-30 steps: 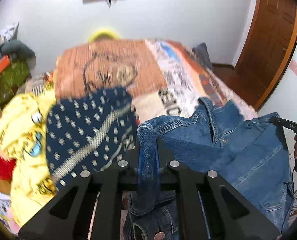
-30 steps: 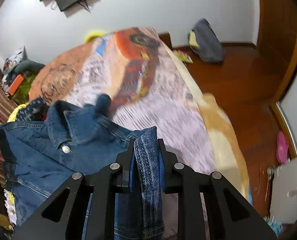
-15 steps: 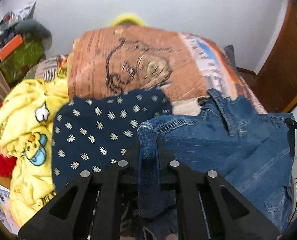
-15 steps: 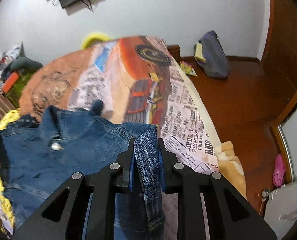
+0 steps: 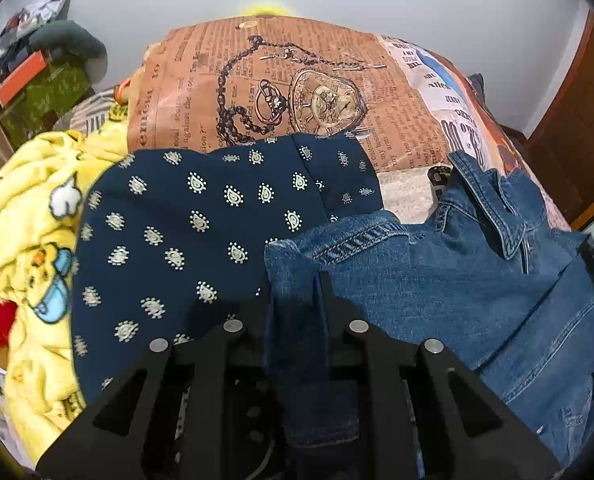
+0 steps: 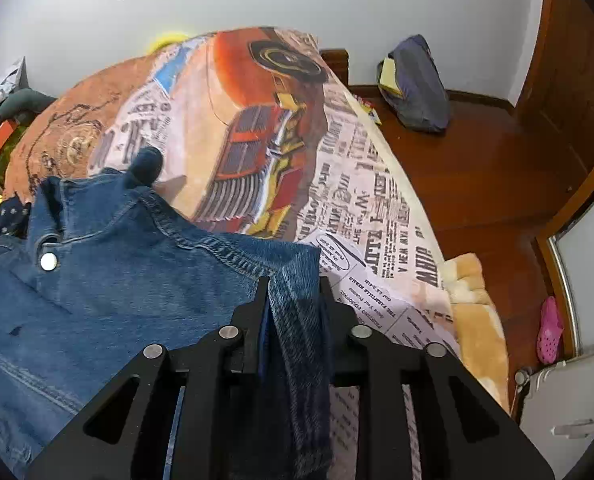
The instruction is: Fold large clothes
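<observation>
A blue denim jacket (image 5: 457,292) lies spread on the bed, collar toward the far side. My left gripper (image 5: 297,280) has a fold of the jacket's left edge between its fingers; its jaws are opening, and the cloth still fills the gap. In the right wrist view the same jacket (image 6: 117,288) shows a metal button, and my right gripper (image 6: 293,284) holds the right edge. Its jaws are opening too, with denim still between the pads. Both grippers point steeply down at the bed.
The bed cover (image 6: 357,200) has a newspaper and car print. A navy patterned garment (image 5: 197,240) and a yellow cartoon blanket (image 5: 29,220) lie left of the jacket. On the wooden floor are a dark bag (image 6: 413,84) and a pink shoe (image 6: 549,330).
Both grippers have come down and forward with the jacket, which now lies flatter on the bed. The gap between each pair of fingers looks slightly wider.
</observation>
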{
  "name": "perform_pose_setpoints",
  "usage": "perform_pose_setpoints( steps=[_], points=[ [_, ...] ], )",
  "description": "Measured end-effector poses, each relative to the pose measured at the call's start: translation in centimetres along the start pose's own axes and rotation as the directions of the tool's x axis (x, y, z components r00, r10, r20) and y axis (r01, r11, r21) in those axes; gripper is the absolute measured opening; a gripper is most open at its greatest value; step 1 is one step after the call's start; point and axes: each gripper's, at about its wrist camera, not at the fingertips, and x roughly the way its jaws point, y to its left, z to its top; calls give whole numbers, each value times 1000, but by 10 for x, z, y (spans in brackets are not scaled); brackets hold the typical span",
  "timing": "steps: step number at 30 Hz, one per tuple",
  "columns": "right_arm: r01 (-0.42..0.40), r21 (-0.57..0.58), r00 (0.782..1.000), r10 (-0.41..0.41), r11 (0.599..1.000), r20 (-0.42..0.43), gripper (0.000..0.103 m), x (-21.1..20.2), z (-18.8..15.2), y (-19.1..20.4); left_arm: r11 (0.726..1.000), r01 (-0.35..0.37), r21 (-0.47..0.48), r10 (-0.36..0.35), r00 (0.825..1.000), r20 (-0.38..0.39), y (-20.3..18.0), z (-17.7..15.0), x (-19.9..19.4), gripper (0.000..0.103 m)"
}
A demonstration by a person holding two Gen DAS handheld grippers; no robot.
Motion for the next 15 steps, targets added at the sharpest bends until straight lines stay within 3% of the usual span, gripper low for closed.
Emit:
perform_pose_setpoints(
  steps=[5,9,15],
  points=[
    [8,1,1000,-8,1000,14,24,-32,-6,8,998,-42,36,42,999,9,-8,-5,-25,18],
    [-5,-25,999,7,1000,45,27,-68,-16,17,999,-3,40,1,999,42,-12,-12,-60,20],
    [-17,-91,993,27,996,117,45,-126,-35,38,997,38,73,-45,994,103,-22,-29,-116,30]
  ],
)
